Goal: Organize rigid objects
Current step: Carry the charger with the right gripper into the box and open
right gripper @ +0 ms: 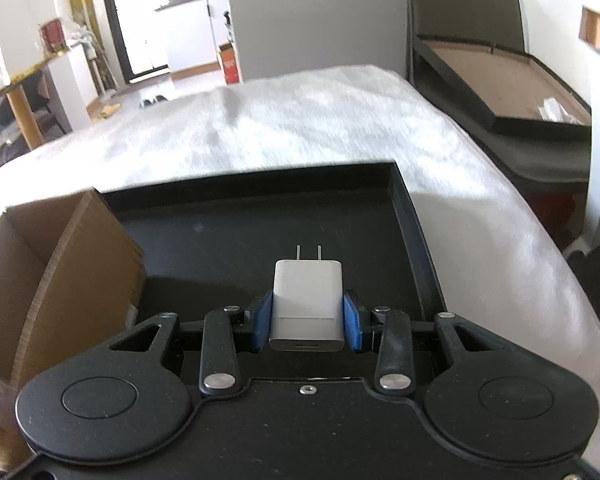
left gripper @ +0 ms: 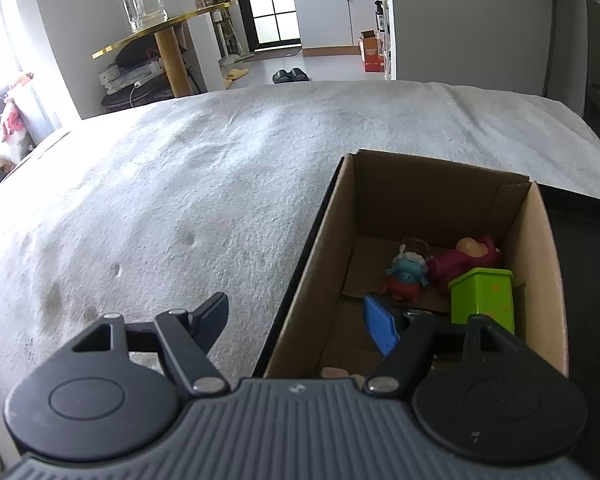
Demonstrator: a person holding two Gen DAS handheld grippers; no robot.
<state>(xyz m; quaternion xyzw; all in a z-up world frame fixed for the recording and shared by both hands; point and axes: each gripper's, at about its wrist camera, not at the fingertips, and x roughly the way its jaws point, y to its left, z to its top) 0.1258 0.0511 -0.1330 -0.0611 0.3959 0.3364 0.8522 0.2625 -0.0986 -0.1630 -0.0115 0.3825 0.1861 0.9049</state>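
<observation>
No writing could be read on the white charger [right gripper: 307,307]; your right gripper [right gripper: 307,322] had its jaws clamped on its sides, prongs toward 12 o'clock, above the black tray [right gripper: 260,216]. Your left gripper [left gripper: 300,320] hung with jaws wide apart, straddling the near left wall of the cardboard box [left gripper: 428,196], which held a green block [left gripper: 482,294], a blue figure [left gripper: 406,278] and a dark red toy [left gripper: 466,258]. Box and tray stood side by side on a white fleecy cover [left gripper: 180,200]; a glass jar [left gripper: 143,0] stood at 11 o'clock, a white cabinet [left gripper: 336,12] at 12
</observation>
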